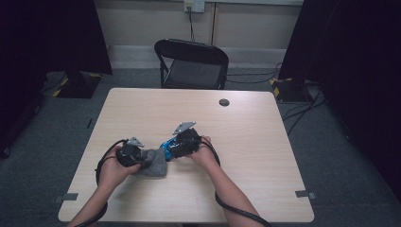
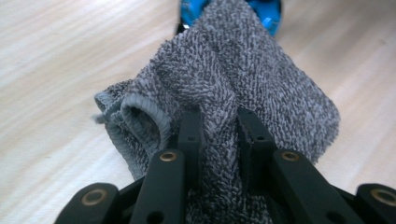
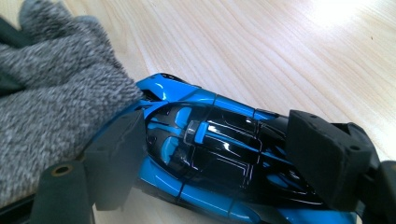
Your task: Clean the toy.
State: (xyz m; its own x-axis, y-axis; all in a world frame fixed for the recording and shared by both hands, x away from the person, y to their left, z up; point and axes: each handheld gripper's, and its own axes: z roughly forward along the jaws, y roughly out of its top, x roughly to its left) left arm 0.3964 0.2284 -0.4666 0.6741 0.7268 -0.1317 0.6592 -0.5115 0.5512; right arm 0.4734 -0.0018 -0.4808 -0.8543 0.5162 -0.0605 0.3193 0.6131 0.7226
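**Cloth on toy car, both jaws gripping**

I'm holding two things at mid-bench, L side. My left gripper (image 1: 142, 155) is pinching a grey terry cloth (image 2: 243, 79): in the left gripper view the jaws are standing close together w/ a bunched fold of the cloth clamped between them, the rest of the fabric spreading fwd over the wood. A rolled hem is showing just L of the jaws. Beyond the cloth's far end, blue bodywork is peeking out.

My right gripper (image 1: 166, 149) is gripping a blue-and-black toy car (image 3: 210, 144). In the right gripper view the jaws are sitting wide, one pad on each side of the car body, pressing on it. The car is lying slightly tilted, lower edge close to the bench (image 1: 246, 142); can't tell if the wheels are touching. The cloth is touching the car's front end & covering part of it.

From the high view, both grippers are pointing at each other, nearly meeting, cloth lying on the bench between my hands, car just R of it. A folding chair (image 1: 194, 64) is standing beyond the far edge, and a small dark round cap (image 1: 224, 102) is sitting in the bench top near that edge, well apart from the work.
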